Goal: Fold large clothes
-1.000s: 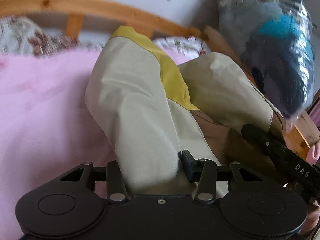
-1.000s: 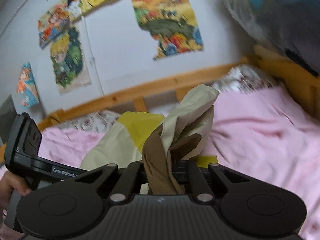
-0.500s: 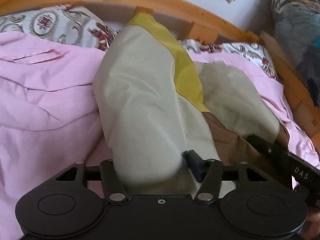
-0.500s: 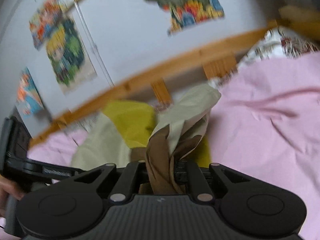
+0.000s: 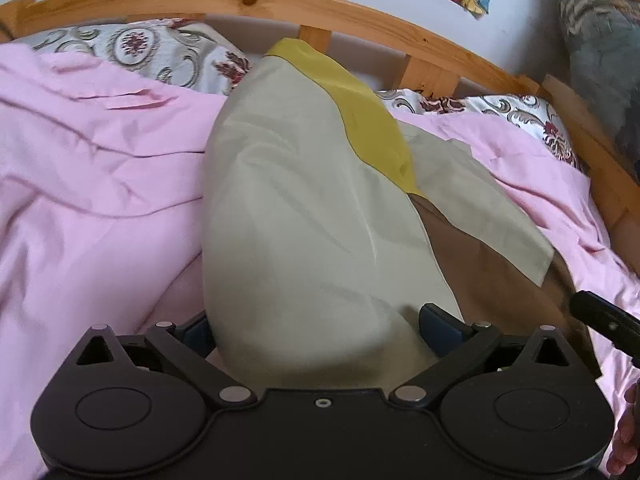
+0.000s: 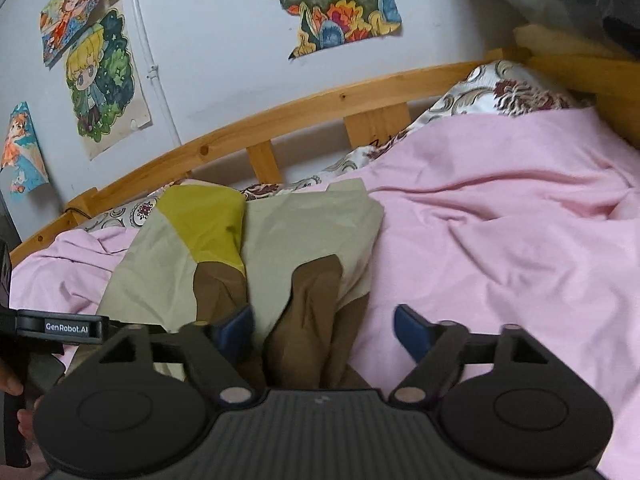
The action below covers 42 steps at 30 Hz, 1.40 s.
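A beige garment (image 5: 304, 216) with a yellow panel (image 5: 360, 120) and brown parts (image 5: 492, 276) lies on the pink bedding (image 5: 92, 200). My left gripper (image 5: 316, 326) is open, its jaws wide apart, with the beige cloth draped loosely between them. In the right wrist view the same garment (image 6: 304, 224) lies flat, its brown end (image 6: 308, 320) bunched between the fingers. My right gripper (image 6: 324, 326) is open, with its blue pads (image 6: 412, 330) clear of the cloth. The right gripper's tip (image 5: 604, 320) shows at the left view's right edge.
A wooden bed rail (image 6: 304, 112) runs along the back below a wall with posters (image 6: 344, 4). Patterned pillows (image 5: 156, 56) lie against the rail. A wrapped bundle (image 5: 600, 60) stands at the far right. The left gripper's handle (image 6: 60, 326) shows at the left.
Both grippers have come down and opened. The garment, held up before, now lies flat on the pink bedding.
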Each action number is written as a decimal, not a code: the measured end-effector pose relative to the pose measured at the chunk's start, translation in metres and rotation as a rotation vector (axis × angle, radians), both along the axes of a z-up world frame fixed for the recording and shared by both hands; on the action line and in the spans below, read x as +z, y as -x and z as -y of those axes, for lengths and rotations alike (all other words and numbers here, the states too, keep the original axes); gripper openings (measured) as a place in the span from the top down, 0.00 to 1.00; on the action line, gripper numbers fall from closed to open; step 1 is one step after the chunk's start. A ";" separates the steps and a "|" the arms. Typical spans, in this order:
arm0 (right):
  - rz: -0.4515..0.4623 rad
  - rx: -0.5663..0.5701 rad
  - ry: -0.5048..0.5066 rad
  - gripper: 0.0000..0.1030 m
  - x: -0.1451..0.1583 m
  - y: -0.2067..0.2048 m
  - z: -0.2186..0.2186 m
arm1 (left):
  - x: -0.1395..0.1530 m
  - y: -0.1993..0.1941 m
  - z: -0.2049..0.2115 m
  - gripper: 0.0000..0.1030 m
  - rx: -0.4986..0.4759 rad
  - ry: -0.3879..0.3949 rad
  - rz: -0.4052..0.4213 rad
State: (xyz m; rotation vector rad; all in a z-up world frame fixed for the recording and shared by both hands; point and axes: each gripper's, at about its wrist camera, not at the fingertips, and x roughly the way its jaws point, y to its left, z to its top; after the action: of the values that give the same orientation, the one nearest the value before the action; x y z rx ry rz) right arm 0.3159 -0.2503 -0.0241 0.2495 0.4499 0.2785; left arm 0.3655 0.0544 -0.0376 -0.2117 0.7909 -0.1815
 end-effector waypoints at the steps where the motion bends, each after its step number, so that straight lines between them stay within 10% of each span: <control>1: 0.013 0.000 0.007 0.10 0.003 0.005 0.001 | 0.002 0.006 0.000 0.01 0.012 0.000 0.005; 26: 0.391 -0.028 0.115 0.00 0.093 0.198 -0.007 | 0.101 0.229 0.023 0.01 0.085 -0.070 0.344; 42: 0.421 -0.071 0.184 0.00 0.067 0.280 -0.012 | 0.075 0.313 0.013 0.01 0.170 -0.116 0.352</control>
State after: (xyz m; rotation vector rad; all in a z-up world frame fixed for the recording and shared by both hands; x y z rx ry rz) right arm 0.0360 -0.2388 0.0428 0.0232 0.0489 0.2106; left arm 0.0530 0.0412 0.0378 -0.1306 0.4290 -0.0105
